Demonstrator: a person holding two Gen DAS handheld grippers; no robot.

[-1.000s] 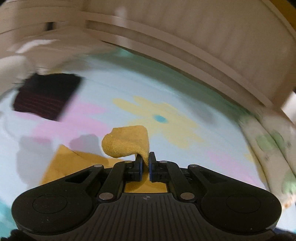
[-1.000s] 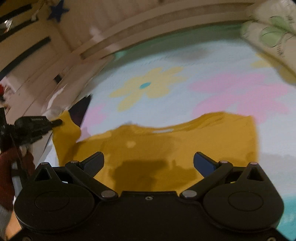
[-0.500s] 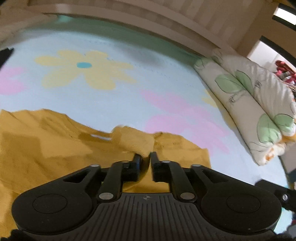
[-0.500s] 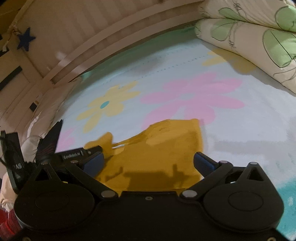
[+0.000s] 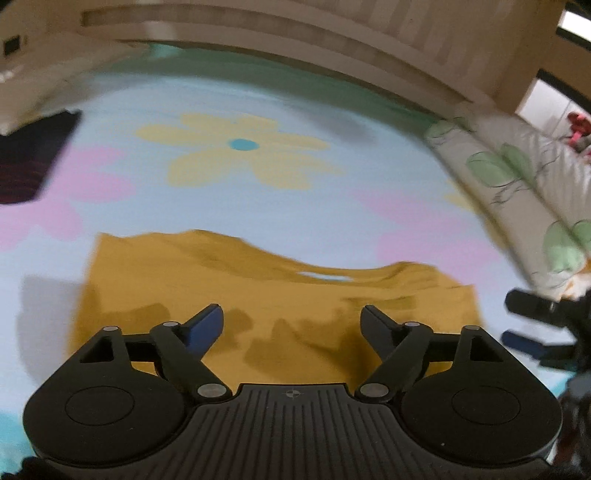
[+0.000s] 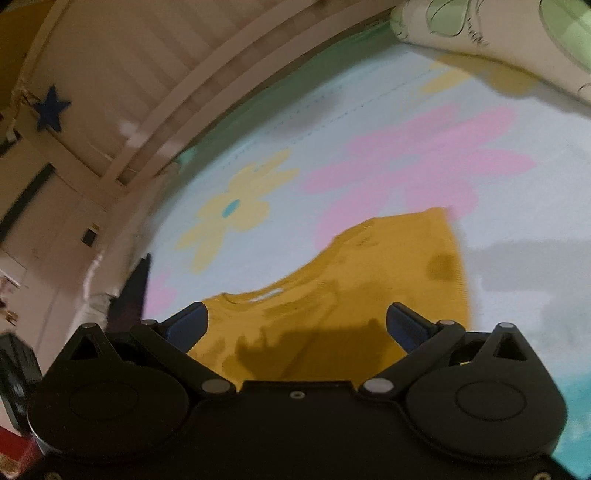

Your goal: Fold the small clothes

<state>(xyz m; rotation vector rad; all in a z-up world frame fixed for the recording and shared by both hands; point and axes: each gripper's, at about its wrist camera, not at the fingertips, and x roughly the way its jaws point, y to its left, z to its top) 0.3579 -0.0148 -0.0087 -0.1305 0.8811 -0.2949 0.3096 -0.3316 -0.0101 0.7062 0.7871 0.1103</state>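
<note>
the mustard-yellow shirt (image 5: 258,295) is lying spread out flat on the flowered bedsheet (image 5: 332,221), its neckline turned toward the far side of the bed and a pale label showing at the collar. the left gripper (image 5: 291,321) is hovering above the near part of the shirt with its jaws spread wide apart, and nothing is sitting between them. the right gripper (image 6: 297,319) is hanging over the same garment, also spread wide and gripping nothing; its shadow is falling on the cloth just ahead of it. in the left wrist view the right gripper's fingers are showing at the right edge, just beside the shirt's right side. a dark folded garment (image 5: 29,158) is lying well apart from the shirt, near the left side of the bed. a leaf-printed quilt (image 5: 517,192) is bunching along the right side, and a pale slatted headboard (image 5: 332,33) is standing behind the sheet.
</note>
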